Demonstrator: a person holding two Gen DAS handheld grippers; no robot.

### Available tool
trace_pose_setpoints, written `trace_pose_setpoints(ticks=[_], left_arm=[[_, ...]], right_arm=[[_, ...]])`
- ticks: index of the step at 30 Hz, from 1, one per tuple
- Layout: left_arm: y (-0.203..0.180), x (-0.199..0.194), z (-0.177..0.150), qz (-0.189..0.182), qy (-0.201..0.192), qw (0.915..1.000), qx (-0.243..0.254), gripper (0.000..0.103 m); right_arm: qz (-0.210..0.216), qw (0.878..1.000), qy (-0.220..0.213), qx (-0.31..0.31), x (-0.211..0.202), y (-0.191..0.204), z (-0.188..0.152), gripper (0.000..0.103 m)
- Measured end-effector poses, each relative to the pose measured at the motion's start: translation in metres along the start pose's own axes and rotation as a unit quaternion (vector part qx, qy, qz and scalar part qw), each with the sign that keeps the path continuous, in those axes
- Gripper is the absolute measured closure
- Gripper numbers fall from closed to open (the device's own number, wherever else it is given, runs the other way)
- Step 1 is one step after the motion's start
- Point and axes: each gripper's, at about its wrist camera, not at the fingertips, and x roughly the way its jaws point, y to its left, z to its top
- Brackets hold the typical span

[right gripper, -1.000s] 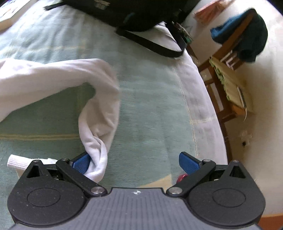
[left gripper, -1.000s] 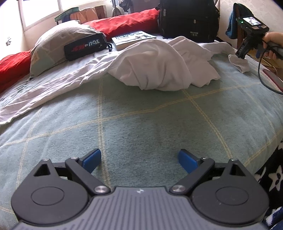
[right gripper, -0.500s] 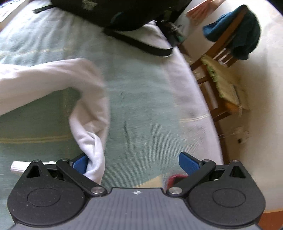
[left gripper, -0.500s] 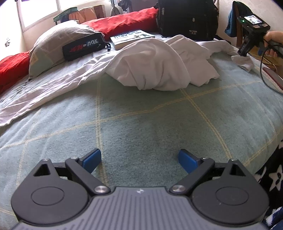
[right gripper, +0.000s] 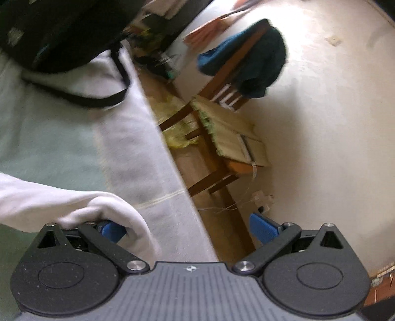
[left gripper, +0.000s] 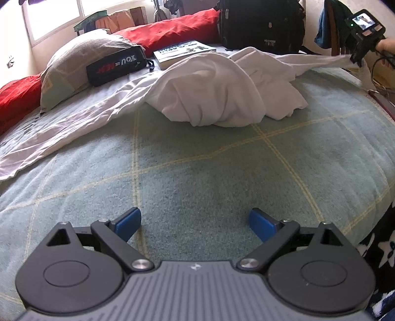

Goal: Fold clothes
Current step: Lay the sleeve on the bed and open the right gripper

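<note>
**Now: white garment draped over one finger of the right claw**

Only one container is seen, a black backpack [left gripper: 261, 23] at the far end of the bed [left gripper: 197, 172]; it is closed and its content cannot be told. A white garment [left gripper: 222, 93] is heaped on the green checked blanket, and one sleeve [left gripper: 321, 60] is stretched from it to the right claw [left gripper: 358, 55]. In the right wrist view the sleeve [right gripper: 103, 210] is draped over the left blue finger [right gripper: 112, 228], while the jaws are spread wide, so nothing is pinched. The left claw [left gripper: 195, 222] is released and is held low above the bare blanket, near the heap but apart from it. Behind the heap a book [left gripper: 184, 50], a black pouch [left gripper: 114, 65] leaning on a pillow [left gripper: 71, 64], and a red cushion [left gripper: 167, 30] are found. Beside the bed a wooden chair [right gripper: 222, 103] with a dark blue cloth [right gripper: 251, 56] is seen.
</note>
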Motion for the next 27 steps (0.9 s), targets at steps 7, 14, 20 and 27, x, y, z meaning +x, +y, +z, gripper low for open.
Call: trace_pose_setpoints(ticks=[7, 14, 20, 27], left_arm=[[-0.003, 0.001, 0.002, 0.006, 0.001, 1.0, 0.003, 0.008], [-0.007, -0.003, 0.003, 0.004, -0.002, 0.9999, 0.011, 0.008], [-0.01, -0.012, 0.005, 0.002, -0.01, 0.9997, 0.023, 0.008], [-0.007, -0.021, 0.004, 0.003, -0.016, 0.9994, 0.029, 0.008]], right_arm=[[0.052, 0.998, 0.026, -0.012, 0.007, -0.001, -0.013, 0.0], [0.145, 0.985, 0.095, -0.015, 0.013, 0.003, -0.038, 0.0], [0.222, 0.974, 0.05, -0.009, -0.04, 0.004, -0.054, 0.0], [0.369, 0.929, -0.029, -0.029, -0.136, 0.029, -0.077, 0.0]])
